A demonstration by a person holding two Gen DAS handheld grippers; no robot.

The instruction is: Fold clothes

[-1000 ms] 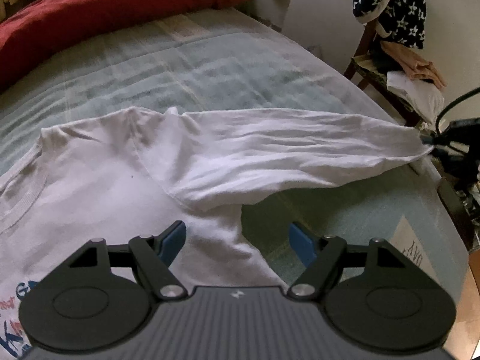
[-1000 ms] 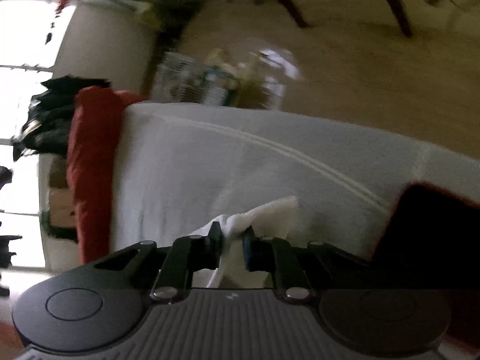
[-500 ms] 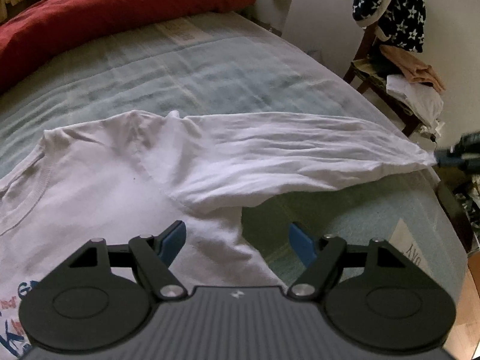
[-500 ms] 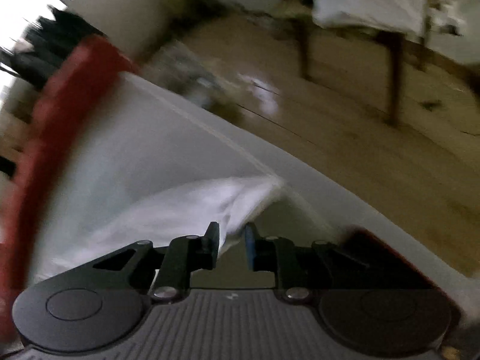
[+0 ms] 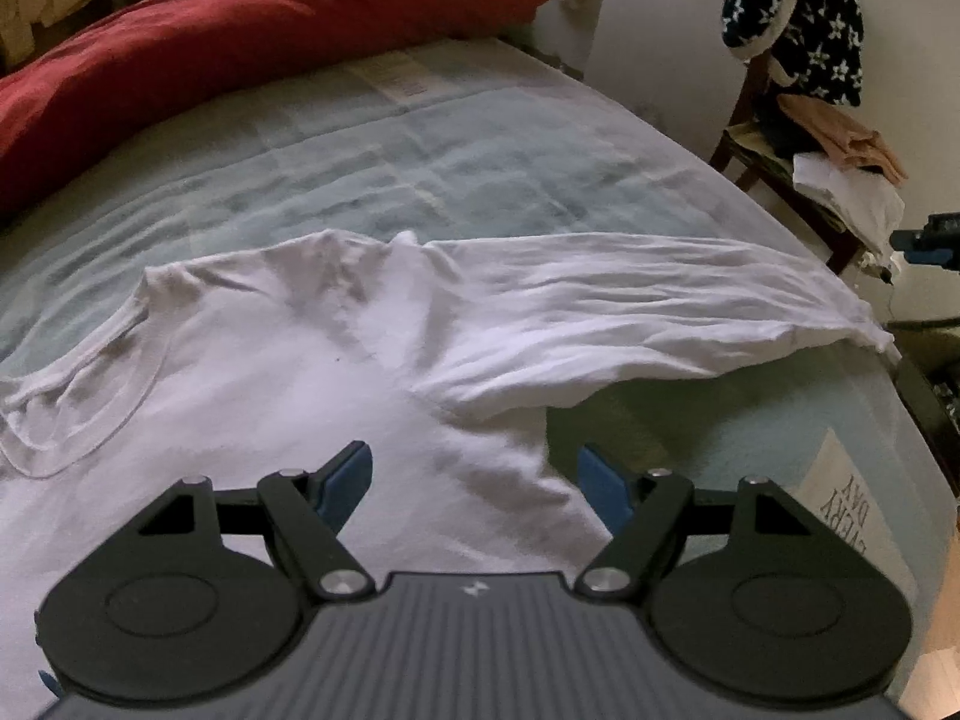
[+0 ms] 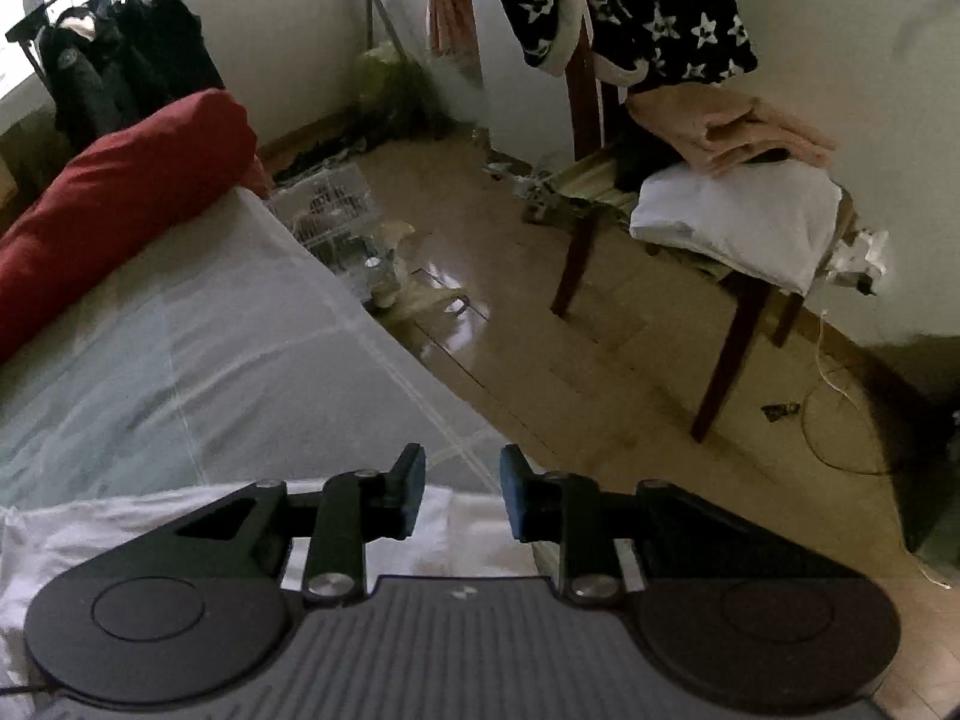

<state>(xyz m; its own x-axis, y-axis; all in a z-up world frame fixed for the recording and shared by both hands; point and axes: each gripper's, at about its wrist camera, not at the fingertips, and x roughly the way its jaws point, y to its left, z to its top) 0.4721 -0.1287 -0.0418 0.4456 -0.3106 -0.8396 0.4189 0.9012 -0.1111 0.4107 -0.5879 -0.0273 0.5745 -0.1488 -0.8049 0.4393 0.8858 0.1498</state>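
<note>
Shirt (image 5: 312, 396) lies flat on the bed (image 5: 420, 156), sleeve (image 5: 648, 306) stretched sideways; left gripper (image 5: 474, 483) and right gripper (image 6: 462, 492) hover, jaws open and empty. Pinch the cuff cleanly, fold inward.

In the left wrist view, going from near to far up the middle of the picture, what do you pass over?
Left tool → white shirt → pale blue bedsheet → red duvet.

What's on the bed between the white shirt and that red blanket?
Nothing: in the left wrist view, only bare pale bedsheet lies between the white shirt and the red blanket.
</note>
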